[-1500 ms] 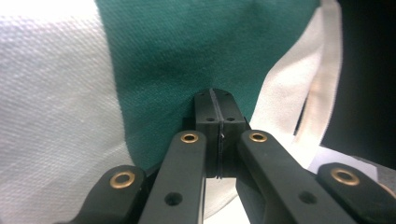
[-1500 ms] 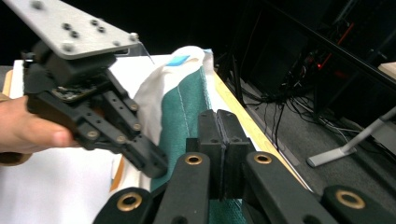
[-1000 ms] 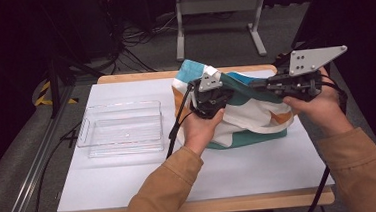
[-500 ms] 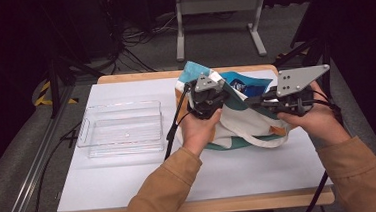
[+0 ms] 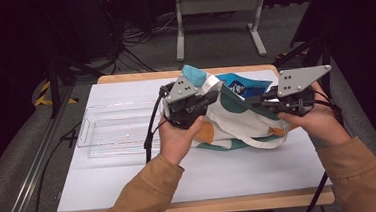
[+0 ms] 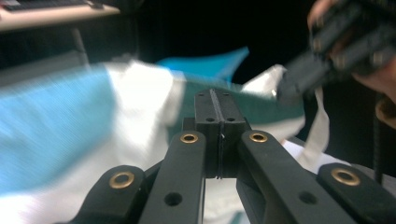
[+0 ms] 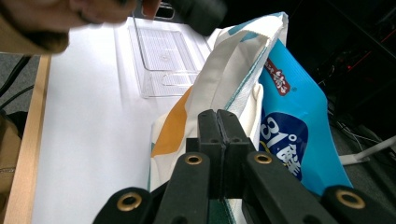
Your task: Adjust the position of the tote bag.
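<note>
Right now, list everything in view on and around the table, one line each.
Cloth tote bag: one, white with teal and orange patches, on the table's right half, gripped at both ends.
Blue snack packet: one, blue with white print, sticking out of the bag's mouth.
Clear plastic tray: one, transparent, empty, on the table's left half.
White table top: one, white with a wooden edge.
Grey metal stand: one, on the floor beyond the table.
Left gripper: one, black, shut on the bag's left edge.
Right gripper: one, black, shut on the bag's right edge.
Hands and sleeves: two, tan sleeves, coming in from the bottom.
</note>
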Motion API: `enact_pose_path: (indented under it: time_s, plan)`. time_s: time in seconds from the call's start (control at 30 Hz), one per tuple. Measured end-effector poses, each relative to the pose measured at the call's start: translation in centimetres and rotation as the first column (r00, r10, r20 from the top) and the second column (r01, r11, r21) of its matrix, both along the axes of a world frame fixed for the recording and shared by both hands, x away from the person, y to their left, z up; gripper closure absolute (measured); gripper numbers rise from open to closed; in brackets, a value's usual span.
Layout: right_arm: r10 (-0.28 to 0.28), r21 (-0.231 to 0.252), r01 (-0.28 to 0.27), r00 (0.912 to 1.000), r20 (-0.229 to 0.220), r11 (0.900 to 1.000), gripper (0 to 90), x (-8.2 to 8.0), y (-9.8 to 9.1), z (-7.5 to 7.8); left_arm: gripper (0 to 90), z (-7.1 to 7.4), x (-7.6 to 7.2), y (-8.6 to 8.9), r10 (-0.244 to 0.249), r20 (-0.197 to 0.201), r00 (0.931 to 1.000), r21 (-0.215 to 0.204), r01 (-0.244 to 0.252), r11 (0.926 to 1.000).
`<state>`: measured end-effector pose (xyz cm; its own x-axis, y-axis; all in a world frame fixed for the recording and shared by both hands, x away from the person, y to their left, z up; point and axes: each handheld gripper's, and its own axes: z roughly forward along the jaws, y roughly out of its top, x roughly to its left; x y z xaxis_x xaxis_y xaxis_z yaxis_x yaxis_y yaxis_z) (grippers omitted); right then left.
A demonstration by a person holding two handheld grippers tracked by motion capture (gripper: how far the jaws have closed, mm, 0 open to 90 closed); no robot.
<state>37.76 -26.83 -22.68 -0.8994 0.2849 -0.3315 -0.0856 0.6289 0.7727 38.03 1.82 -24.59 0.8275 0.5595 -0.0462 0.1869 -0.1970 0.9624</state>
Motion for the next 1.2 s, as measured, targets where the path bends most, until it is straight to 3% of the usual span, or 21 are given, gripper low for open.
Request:
enact_pose_path:
  time_s: [0.1,0.13,0.2,0.27,0.47,0.57,0.67,0.87,1.0,1.1,1.2]
  plan:
    - [0.007,-0.006,-0.007,1.0000,-0.002,1.0000,89.7,0.0,0.1,0.0,89.6,1.0,0.5,-0.1,0.001,0.005,1.0000,0.024,-0.001,0.9997]
    - [0.016,-0.016,-0.017,0.9999,-0.004,0.9997,89.7,-0.1,0.2,0.0,89.5,1.8,1.1,-0.5,0.015,0.017,0.9997,0.060,-0.016,0.9981]
    - [0.026,-0.024,-0.026,0.9996,-0.011,0.9994,89.7,0.0,0.3,0.0,89.4,2.4,1.6,-0.6,0.016,0.015,0.9998,0.064,-0.017,0.9978]
    - [0.031,-0.029,-0.031,0.9994,-0.013,0.9991,89.7,0.0,0.4,-0.1,89.4,2.7,1.9,-0.8,0.016,0.016,0.9997,0.072,-0.017,0.9972]
    - [0.068,-0.079,-0.071,0.9969,-0.038,0.9944,89.7,0.0,1.3,-0.6,89.5,2.2,2.8,-2.3,0.043,0.027,0.9987,0.175,-0.047,0.9834]
    - [0.072,-0.091,-0.076,0.9966,-0.040,0.9930,89.7,-0.1,1.4,-0.7,89.6,1.7,2.8,-2.4,0.041,0.027,0.9988,0.189,-0.045,0.9810]
    - [0.074,-0.107,-0.079,0.9960,-0.051,0.9912,89.7,-0.2,1.4,-1.0,89.6,1.4,2.6,-2.1,0.035,0.001,0.9994,0.196,-0.035,0.9799]
    - [0.075,-0.107,-0.079,0.9964,-0.040,0.9911,89.7,-0.4,1.5,-1.0,89.6,1.0,2.3,-1.8,0.048,-0.007,0.9988,0.187,-0.046,0.9812]
    - [0.082,-0.106,-0.087,0.9954,-0.048,0.9905,89.6,-0.4,1.6,-1.2,89.5,1.0,2.3,-1.6,0.043,0.002,0.9991,0.154,-0.043,0.9872]
    - [0.088,-0.106,-0.093,0.9948,-0.052,0.9900,89.5,-0.4,1.7,-1.2,89.2,1.7,2.4,-1.6,0.011,0.014,0.9998,0.104,-0.012,0.9945]
    - [0.102,-0.114,-0.109,0.9925,-0.068,0.9874,89.5,-0.6,1.9,-1.3,88.2,2.8,2.7,-2.7,0.016,0.040,0.9991,0.171,-0.023,0.9850]
